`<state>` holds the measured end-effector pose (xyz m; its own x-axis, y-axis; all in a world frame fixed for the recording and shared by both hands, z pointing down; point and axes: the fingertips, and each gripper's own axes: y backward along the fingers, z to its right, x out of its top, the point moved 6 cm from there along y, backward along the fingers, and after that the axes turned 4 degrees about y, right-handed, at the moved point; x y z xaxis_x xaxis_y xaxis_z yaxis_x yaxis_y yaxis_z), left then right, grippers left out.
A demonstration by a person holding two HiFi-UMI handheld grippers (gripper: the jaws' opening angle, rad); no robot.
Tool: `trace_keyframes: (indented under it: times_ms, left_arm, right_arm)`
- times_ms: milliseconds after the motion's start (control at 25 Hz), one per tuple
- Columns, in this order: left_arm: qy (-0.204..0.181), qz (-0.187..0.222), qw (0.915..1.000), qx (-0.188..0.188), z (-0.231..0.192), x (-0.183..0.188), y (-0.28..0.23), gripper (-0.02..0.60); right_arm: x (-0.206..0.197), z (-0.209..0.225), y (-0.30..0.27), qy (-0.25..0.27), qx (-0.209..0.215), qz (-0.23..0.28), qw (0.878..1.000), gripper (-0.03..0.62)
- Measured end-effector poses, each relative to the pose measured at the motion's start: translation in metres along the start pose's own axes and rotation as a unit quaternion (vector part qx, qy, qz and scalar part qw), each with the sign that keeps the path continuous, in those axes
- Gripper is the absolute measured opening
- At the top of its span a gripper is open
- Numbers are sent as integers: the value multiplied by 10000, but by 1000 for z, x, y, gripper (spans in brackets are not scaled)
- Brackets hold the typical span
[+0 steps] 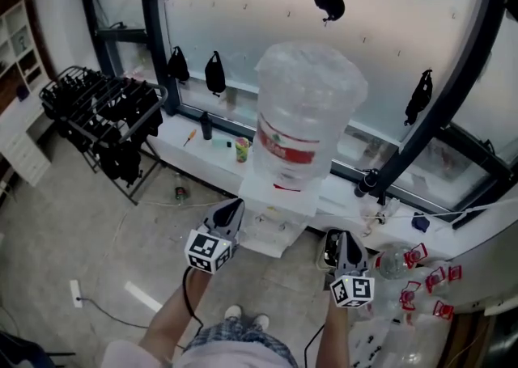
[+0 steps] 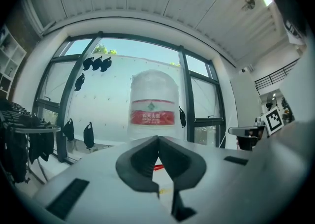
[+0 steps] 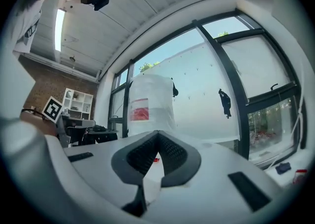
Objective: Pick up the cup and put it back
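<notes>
**Both grippers closed and empty in front of a water dispenser, cup not yet picked up**

Seen from above, a person stands on a grey floor facing a white dispenser (image 1: 271,225) at the centre of the frame. A large clear water bottle (image 1: 309,103) with a red label sits on top of it. The left gripper (image 1: 236,204) is at lower centre-left and the right gripper (image 1: 346,236) at lower centre-right. Both point towards the dispenser.

In its own view, the left gripper (image 2: 158,138) has its dark jaws pressed together with nothing between them. The right gripper (image 3: 157,133) is the same, fully closed and holding nothing.

What looks like the cup (image 1: 242,149) stands left of the bottle, a little above centre, on the white ledge (image 1: 174,146) under the window (image 1: 267,10). It is well apart from both grippers. It is small and upright, greenish yellow with a touch of pink. It is too small in the picture to show anything more.

The task appears to be at its start, with the pick-up not yet begun. The next move probably calls for one gripper, likely the left, to open its jaws. It would then reach up and leftward to the ledge and close gently on the cup's wall without tipping it.
</notes>
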<state>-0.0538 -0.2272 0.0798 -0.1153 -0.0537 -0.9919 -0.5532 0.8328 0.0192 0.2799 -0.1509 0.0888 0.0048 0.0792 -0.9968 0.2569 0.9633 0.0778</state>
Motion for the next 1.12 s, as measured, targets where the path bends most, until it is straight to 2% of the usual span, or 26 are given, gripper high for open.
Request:
trace_keyframes:
  times_ms: [200, 360, 560, 720, 1120]
  left_arm:
    - [-586, 77, 9982, -100, 16, 11, 7, 26]
    - [-421, 234, 9987, -178, 22, 20, 2, 26]
    - [-517, 191, 9984, -143, 22, 21, -4, 25]
    - [-398, 220, 9989, -147, 19, 19, -8, 26]
    - [-265, 240, 9993, -78, 21, 17, -16, 25]
  right_arm:
    - [15, 4, 8, -45, -139, 207, 9997, 17]
    - [16, 0, 12, 67, -164, 185, 9997, 17]
    - [13, -1, 13, 4, -137, 185, 9997, 17]
    - [7, 6, 15, -26, -224, 149, 9996, 17]
    - [3, 4, 11, 52, -65, 86, 9999, 17]
